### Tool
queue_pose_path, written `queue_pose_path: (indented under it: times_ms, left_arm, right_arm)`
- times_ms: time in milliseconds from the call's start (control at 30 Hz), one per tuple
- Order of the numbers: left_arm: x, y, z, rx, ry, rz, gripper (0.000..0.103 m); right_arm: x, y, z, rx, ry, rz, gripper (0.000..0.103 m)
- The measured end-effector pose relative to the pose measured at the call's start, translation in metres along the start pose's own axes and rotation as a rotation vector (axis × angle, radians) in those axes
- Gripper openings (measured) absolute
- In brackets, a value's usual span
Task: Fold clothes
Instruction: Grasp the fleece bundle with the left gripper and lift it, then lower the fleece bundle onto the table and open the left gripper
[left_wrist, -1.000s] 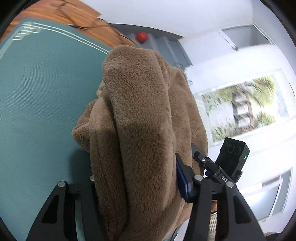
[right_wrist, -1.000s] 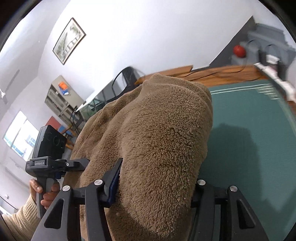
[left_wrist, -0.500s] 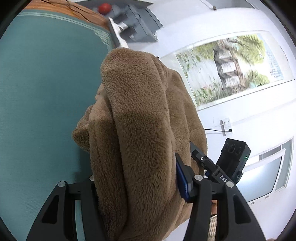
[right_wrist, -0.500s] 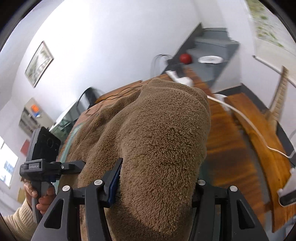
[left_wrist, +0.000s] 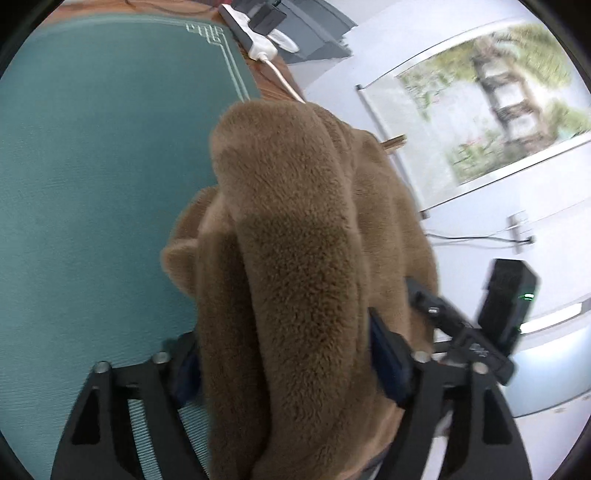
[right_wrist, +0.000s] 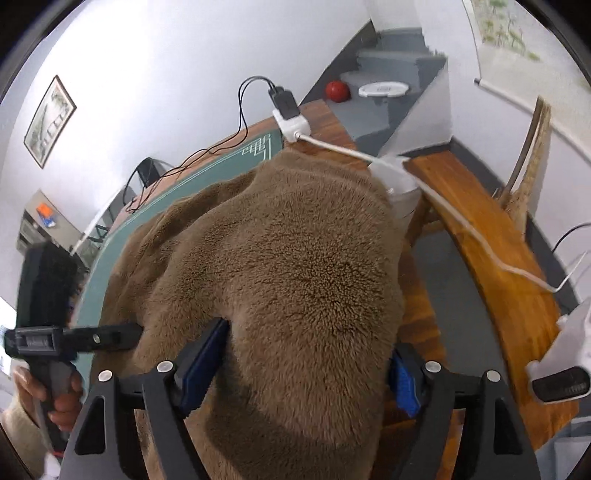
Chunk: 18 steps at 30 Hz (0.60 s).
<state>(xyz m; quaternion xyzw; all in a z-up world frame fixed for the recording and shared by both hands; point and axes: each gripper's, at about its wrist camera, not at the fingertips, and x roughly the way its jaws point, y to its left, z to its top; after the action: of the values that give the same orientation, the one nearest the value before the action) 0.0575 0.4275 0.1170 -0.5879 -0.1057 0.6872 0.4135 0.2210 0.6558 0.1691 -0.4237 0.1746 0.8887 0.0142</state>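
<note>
A thick brown fleece garment (left_wrist: 295, 258) is bunched up and held off the teal mat (left_wrist: 92, 166) by both grippers. My left gripper (left_wrist: 288, 365) is shut on one fold of it, blue pads pressed into the pile. My right gripper (right_wrist: 299, 365) is shut on another thick fold of the same garment (right_wrist: 288, 266). The garment fills the middle of both views and hides the fingertips. The right gripper's body (left_wrist: 502, 314) shows at the right of the left wrist view; the left gripper and the hand holding it (right_wrist: 48, 332) show at the left of the right wrist view.
A white power strip (right_wrist: 291, 125) with black plugs and a white cable lies at the mat's far corner on the wooden table (right_wrist: 332, 125). A wooden bench (right_wrist: 491, 251), grey stairs with a red ball (right_wrist: 337, 90) and a wall scroll (left_wrist: 491, 92) stand beyond.
Both grippers have swung right together with the garment held between them. The views turned from the middle of the mat toward its far right corner, the table edge and the bench.
</note>
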Motion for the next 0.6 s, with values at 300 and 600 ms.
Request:
queue_pose_path:
  times_ms: [300, 600]
  left_arm:
    - [-0.064, -0.099, -0.034, 0.273, -0.220, 0.182, 0.085]
    - [-0.003, -0.093, -0.100, 0.453, -0.099, 0.380, 0.089]
  right_arm:
    - [-0.072, 0.051, -0.053, -0.213, -0.218, -0.180, 0.081]
    - [-0.016, 0.061, -0.086, -0.231, -0.084, -0.170, 0.082]
